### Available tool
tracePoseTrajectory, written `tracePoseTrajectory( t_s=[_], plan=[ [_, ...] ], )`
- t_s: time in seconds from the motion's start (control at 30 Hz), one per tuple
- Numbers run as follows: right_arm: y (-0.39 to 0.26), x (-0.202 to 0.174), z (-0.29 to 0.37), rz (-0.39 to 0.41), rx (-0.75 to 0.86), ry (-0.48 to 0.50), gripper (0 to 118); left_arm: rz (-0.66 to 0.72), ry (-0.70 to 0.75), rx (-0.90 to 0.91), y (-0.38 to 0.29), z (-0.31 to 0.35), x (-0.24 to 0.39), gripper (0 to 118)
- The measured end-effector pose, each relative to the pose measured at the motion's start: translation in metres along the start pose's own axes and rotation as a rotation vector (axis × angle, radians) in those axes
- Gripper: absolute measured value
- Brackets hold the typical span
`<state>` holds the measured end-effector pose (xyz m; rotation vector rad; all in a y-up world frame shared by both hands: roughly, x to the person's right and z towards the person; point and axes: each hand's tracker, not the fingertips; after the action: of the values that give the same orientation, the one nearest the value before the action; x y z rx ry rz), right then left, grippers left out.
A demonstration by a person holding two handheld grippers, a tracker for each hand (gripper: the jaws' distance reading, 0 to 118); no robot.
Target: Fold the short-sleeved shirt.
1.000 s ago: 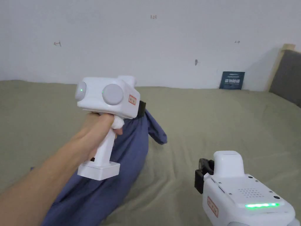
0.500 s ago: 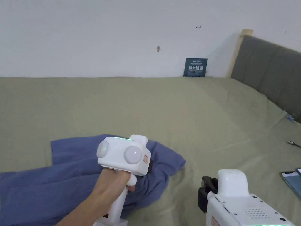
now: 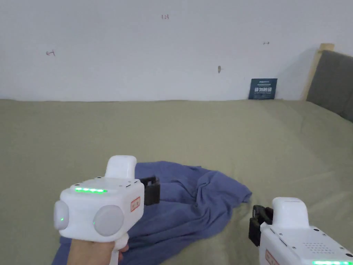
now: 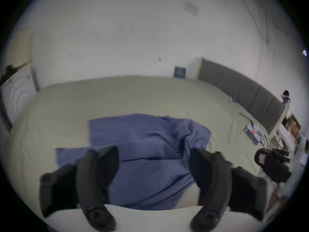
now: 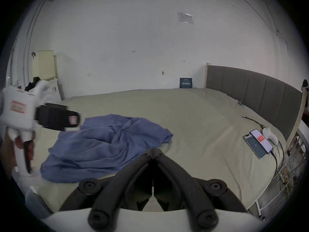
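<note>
The blue short-sleeved shirt (image 3: 196,203) lies crumpled on the olive bed sheet (image 3: 207,138), also seen in the left gripper view (image 4: 150,135) and the right gripper view (image 5: 108,143). My left gripper (image 3: 151,190) hovers just above the shirt's near left part. Its jaws stand wide open (image 4: 153,150) with nothing between them. The right gripper (image 3: 258,221) hangs to the right of the shirt, over bare sheet. Its jaws are shut tip to tip (image 5: 153,149) on nothing.
A grey headboard (image 5: 250,91) runs along the bed's right side. Two phones (image 5: 258,142) and a cable (image 5: 254,121) lie near it. A dark card (image 3: 263,88) leans on the white wall. Bare sheet stretches behind and right of the shirt.
One second ago the left gripper held the shirt up in the air. It has lowered the shirt onto the bed, let go and drawn back towards me. The right gripper has hardly moved.
</note>
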<state>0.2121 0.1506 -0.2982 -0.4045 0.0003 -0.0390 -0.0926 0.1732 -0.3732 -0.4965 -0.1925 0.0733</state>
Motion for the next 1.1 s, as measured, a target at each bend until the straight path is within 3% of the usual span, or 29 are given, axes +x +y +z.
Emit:
tracePoseTrajectory(
  t_s=[0.03,0.27,0.43,0.6,0.77,1.1],
  plan=[
    [0.000,-0.006,0.002,0.006,0.010,0.022,0,0.018,0.041,0.058,-0.005,0.027,-0.013,0],
    [-0.008,-0.048,0.021,0.046,0.074,0.077,0,0.013,0.344,0.124,-0.038,0.130,-0.071,0],
    [-0.010,-0.068,0.023,0.094,0.081,0.094,0,0.052,0.384,0.126,-0.049,0.154,-0.096,0],
    [-0.005,-0.077,0.017,0.076,0.077,0.111,0,0.099,0.392,0.110,-0.046,0.149,-0.109,0],
    [-0.002,-0.083,0.000,0.085,0.057,0.125,0,0.124,0.329,0.061,-0.024,0.110,-0.120,0],
    [-0.015,-0.081,-0.054,0.101,-0.014,0.129,0,0.126,0.257,-0.365,0.025,-0.084,-0.189,0]
  ],
)
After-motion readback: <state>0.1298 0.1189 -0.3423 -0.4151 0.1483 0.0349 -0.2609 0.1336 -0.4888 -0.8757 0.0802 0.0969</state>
